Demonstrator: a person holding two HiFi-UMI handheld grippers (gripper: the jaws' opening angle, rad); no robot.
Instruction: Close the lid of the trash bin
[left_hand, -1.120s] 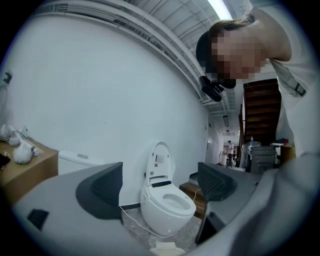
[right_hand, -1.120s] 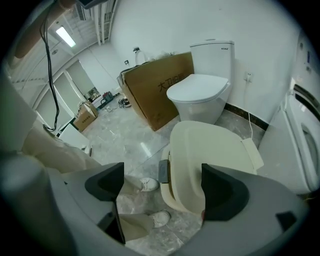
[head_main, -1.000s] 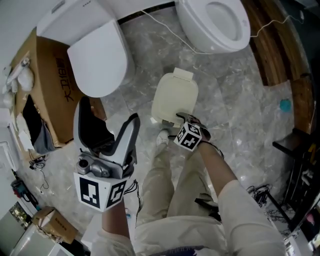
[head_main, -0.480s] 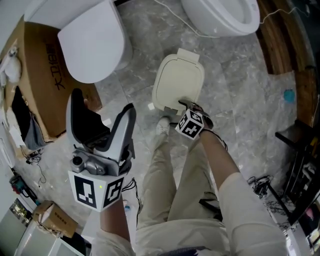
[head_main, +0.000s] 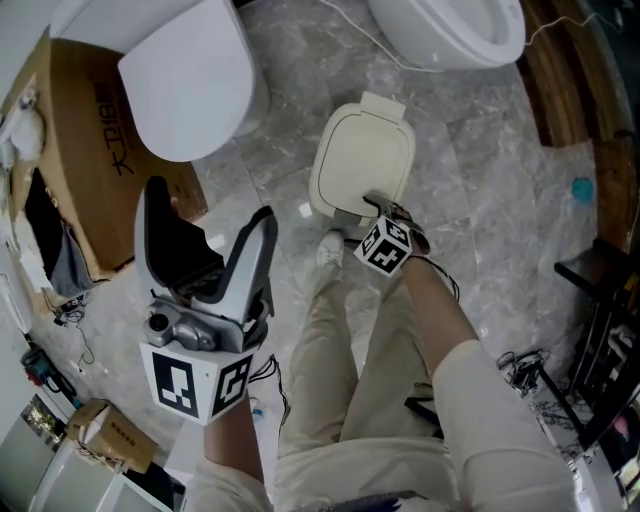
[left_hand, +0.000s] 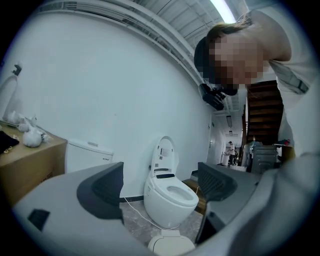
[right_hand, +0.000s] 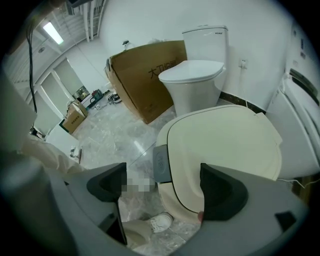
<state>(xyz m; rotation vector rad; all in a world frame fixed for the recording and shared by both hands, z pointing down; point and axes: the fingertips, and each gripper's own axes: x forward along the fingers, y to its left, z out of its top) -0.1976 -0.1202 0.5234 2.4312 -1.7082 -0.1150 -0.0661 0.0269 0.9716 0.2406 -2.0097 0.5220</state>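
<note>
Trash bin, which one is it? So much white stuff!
Find the open white toilet and the shut one. Just in front of them, by the person's white shoe, sits the trash bin. It is cream, not white, much smaller, with a flat rounded-square lid and a grey button panel.

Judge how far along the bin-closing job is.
Done: the lid looks flat down on the trash bin. In hand: the right hand-held gripper, jaws apart, sits at the lid's front edge. Remaining: pulling it away. The left hand-held gripper is open, idle.
</note>
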